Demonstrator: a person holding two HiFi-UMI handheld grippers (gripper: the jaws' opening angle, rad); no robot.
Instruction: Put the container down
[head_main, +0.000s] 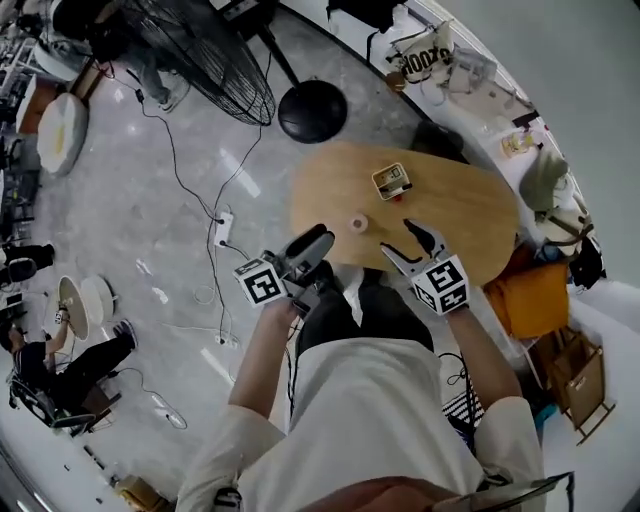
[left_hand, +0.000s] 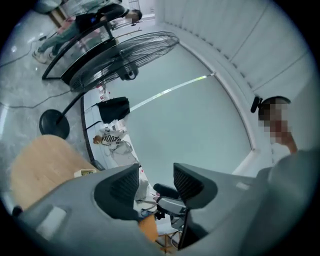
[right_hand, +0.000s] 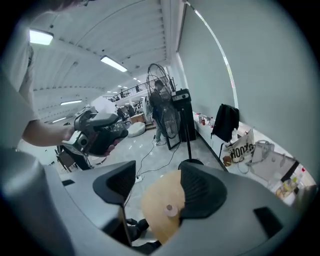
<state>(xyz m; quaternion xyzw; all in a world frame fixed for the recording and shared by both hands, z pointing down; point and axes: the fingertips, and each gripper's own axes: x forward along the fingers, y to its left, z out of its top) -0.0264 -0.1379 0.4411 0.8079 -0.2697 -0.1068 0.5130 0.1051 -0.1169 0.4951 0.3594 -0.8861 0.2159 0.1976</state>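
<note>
A small square container (head_main: 391, 181) with a pale rim stands on the oval wooden table (head_main: 470, 215), upright and apart from both grippers. A small pink round piece (head_main: 358, 223) lies nearer the table's front edge. My left gripper (head_main: 312, 245) hovers at that edge, raised and pointing off to the side, its jaws apart with nothing between them (left_hand: 155, 182). My right gripper (head_main: 400, 238) hangs over the front of the table, jaws apart and empty (right_hand: 157, 185). In the right gripper view the pink piece (right_hand: 170, 209) shows just beside the right jaw.
A floor fan (head_main: 215, 60) with a round black base (head_main: 312, 110) stands behind the table. A power strip (head_main: 224, 228) and cables lie on the floor to the left. A white counter with a printed bag (head_main: 425, 60) runs along the back. Orange fabric (head_main: 530, 295) sits at the right.
</note>
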